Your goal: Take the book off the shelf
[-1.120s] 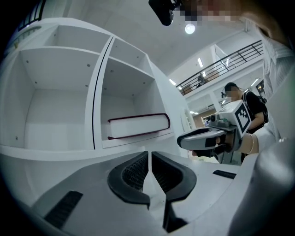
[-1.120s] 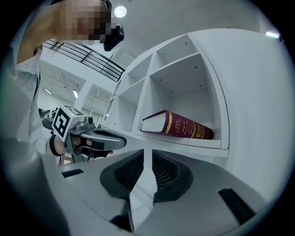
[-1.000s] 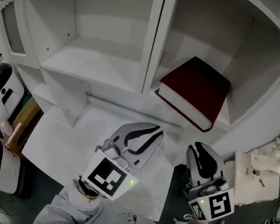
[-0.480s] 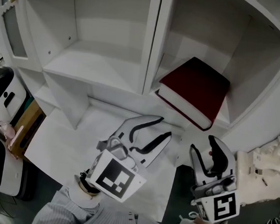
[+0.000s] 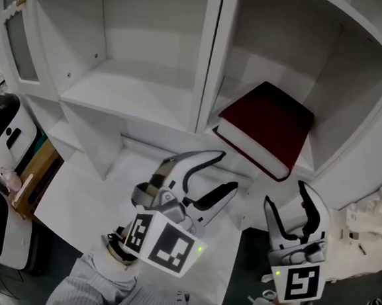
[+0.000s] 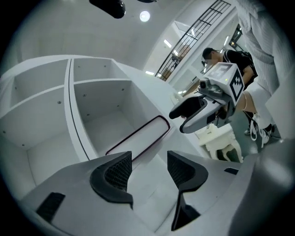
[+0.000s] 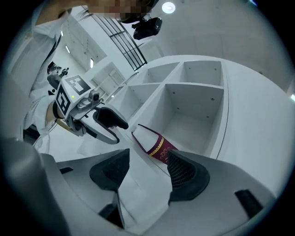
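Head view: your left gripper (image 5: pixel 226 171), a grey shell with black jaw linings, reaches forward over the smooth white tabletop (image 5: pixel 88 186) toward the matte white panelled shelf unit (image 5: pixel 209 64). Its jaws have just been opening and stand apart with nothing between them. Your right gripper (image 5: pixel 285 195) is off the tabletop's right edge, its jaws also just opened, wide and empty. The dark red hardback book (image 5: pixel 270 125) lies flat in the right-hand compartment. One corner overhangs the front lip, well short of both grippers, with free room above its cover. Left gripper view: the ribbed black pads (image 6: pixel 115 170) stand parted over white board. The book's pale page block (image 6: pixel 138 137) lies ahead and the right gripper (image 6: pixel 189 113) is off to the right. Right gripper view: the pads (image 7: pixel 182 170) are parted. The book's gold-ornamented spine (image 7: pixel 161 148) is just beyond them, and the left gripper (image 7: pixel 108 124) is at the left.
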{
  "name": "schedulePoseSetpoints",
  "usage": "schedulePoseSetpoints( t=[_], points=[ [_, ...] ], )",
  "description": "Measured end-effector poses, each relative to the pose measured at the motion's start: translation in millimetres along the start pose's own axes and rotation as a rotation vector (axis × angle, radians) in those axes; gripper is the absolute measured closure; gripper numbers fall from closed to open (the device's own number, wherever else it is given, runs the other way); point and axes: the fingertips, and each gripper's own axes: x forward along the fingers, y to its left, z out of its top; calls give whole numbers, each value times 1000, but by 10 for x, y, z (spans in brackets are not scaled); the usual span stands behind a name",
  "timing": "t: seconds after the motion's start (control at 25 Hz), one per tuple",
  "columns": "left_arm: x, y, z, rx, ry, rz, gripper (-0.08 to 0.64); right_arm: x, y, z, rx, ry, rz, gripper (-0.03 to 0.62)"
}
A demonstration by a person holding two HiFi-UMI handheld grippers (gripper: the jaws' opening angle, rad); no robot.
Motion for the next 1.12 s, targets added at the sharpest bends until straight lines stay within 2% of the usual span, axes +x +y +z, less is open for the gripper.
schedulePoseSetpoints(
  t=[0.24, 0.44, 0.6, 0.88, 1.12],
  points=[
    [89, 38, 17, 132, 31, 30, 317, 6, -52, -89, -116, 65, -31, 362],
    [165, 97, 56, 277, 64, 85, 273, 9, -99, -192, -294, 155, 4, 353],
    [236, 154, 102, 353, 69, 95, 258, 71, -122, -226, -403, 190, 28, 350],
    [349, 234, 157, 453, 75, 94, 211, 220, -142, -244, -464, 182, 80, 348],
    [482, 295, 125, 523, 103, 53, 178, 314, -180, -304, -471, 180, 110, 348]
  ],
)
